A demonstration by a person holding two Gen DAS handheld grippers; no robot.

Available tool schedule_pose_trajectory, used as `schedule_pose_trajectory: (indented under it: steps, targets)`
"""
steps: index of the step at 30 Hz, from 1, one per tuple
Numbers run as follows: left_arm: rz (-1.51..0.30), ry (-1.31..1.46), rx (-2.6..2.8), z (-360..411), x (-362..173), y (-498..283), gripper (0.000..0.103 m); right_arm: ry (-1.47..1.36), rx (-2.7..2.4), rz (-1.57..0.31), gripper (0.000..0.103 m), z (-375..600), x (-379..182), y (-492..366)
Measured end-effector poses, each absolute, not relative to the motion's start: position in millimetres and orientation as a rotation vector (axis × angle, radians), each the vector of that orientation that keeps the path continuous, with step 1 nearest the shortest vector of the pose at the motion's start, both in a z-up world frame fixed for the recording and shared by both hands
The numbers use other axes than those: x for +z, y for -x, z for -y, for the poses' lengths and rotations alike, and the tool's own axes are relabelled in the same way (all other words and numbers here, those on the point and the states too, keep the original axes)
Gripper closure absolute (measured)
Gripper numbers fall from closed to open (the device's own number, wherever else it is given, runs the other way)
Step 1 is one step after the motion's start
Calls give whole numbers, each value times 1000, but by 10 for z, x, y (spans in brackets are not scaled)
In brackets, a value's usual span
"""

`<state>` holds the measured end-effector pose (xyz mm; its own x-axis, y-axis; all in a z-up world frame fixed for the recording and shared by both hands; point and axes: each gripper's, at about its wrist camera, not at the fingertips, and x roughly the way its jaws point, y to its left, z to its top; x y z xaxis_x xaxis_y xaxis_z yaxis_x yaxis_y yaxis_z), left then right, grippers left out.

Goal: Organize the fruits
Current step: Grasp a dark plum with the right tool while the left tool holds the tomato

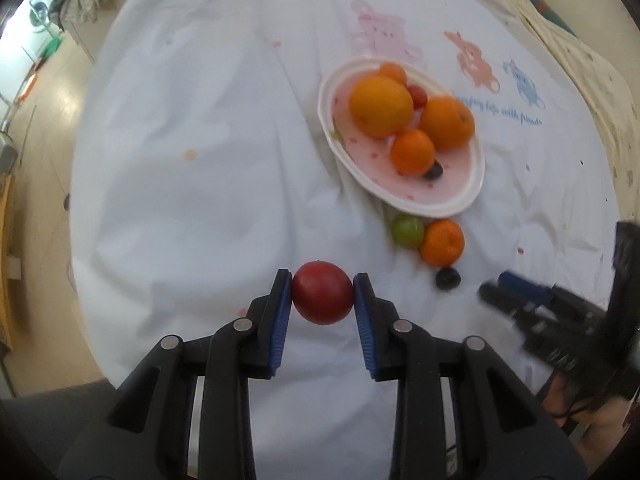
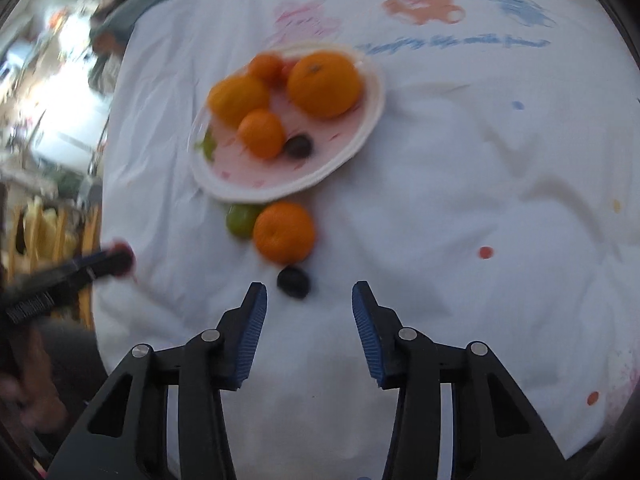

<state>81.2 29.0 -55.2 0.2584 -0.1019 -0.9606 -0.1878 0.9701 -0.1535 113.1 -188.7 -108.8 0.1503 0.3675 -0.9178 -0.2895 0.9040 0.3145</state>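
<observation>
The left gripper [image 1: 322,298] has its blue pads pressed against a red fruit [image 1: 322,298] at lower centre of the left wrist view, so the step in hand looks like carrying it to the plate [image 1: 464,204] at upper right (already crowded with oranges). The right gripper [image 2: 309,304] stands wide open and empty, its tips near a dark grape [image 2: 294,281]; closing on that seems its next job.

I'm getting soft daylight on the white cloth [image 1: 200,160], glare blowing out the left doorway; fisheye bends both edges; right wrist view smears, the plate [image 2: 360,128] blurred, possibly motion; left view sharper.
</observation>
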Motion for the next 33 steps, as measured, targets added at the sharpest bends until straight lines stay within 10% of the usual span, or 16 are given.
schedule_pose_trajectory:
  steps: [10,13,33]
  targets:
    - [-1302,218,41,-126,-621,-923,76,41,491,-1386,61,1499,-1440,-1272]
    - [-1306,237,32,-114,-650,-939,76,89,491,-1366,77,1425,-1442,-1284]
    - [-1236,200,99,-221,-527,-834,76,-127,534,-1197,78,1939,-715,-1156]
